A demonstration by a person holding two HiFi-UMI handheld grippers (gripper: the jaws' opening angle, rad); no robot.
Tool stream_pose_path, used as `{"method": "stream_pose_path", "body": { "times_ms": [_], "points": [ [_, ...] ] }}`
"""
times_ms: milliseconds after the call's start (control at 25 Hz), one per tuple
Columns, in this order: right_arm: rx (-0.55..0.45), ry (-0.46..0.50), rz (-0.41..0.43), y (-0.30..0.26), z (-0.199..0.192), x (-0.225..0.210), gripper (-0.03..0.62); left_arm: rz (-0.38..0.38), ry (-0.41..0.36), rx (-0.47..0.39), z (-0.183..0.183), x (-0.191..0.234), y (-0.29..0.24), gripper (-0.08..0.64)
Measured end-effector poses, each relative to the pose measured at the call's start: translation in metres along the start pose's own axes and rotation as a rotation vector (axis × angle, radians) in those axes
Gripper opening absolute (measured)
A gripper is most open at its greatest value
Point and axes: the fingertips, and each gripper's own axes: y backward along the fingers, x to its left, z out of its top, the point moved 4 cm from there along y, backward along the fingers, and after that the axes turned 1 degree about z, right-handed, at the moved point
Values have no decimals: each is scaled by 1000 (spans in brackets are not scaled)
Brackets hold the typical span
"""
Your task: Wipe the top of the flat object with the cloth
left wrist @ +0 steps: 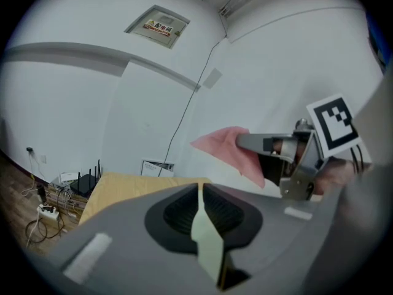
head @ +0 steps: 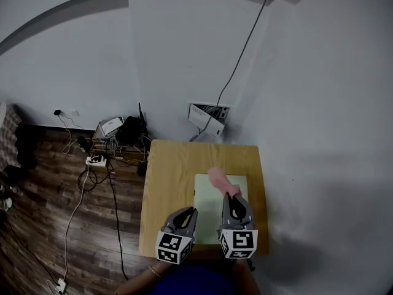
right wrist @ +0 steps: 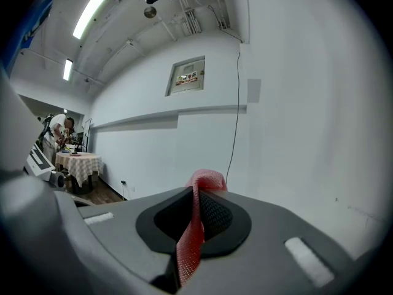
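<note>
Your right gripper [head: 233, 196] has its fingers [right wrist: 216, 219] clamped on the pink cloth [head: 217, 177], above the pale flat object [head: 207, 193] on the tabletop [head: 169, 171], lower centre. Your left gripper [head: 190, 211] has its fingers barely apart and empty. Cables [head: 92, 163] lie on the floor at left.

Pink cloth [head: 216, 178] held above pale flat sheet [head: 206, 195].

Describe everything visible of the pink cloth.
The pink cloth is a soft, woven-looking rag, bunched into a loose fold. One end is pinched between the closed jaws of the right gripper; the rest sticks out forward beyond them. From the head view it appears above the pale flat board on the wooden table; contact with the board cannot be confirmed.
</note>
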Motion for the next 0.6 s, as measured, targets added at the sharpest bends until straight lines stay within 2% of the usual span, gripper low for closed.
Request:
{"method": "stream_pose_path", "body": {
  "times_ms": [120,320,480,600],
  "points": [
    [42,-12,-4,-16,-10,1,15,-24,-6,50,-11,10,-9,35],
    [144,20,55,-44,-28,-6,15,-42,14,148,-38,10,-25,98],
    [212,68,118,-65,-43,-13,15,-19,56,233,-62,12,-41,141],
    [259,64,175,-77,-55,-15,15,13,72,277,-78,15,-49,167]
  ]
}}
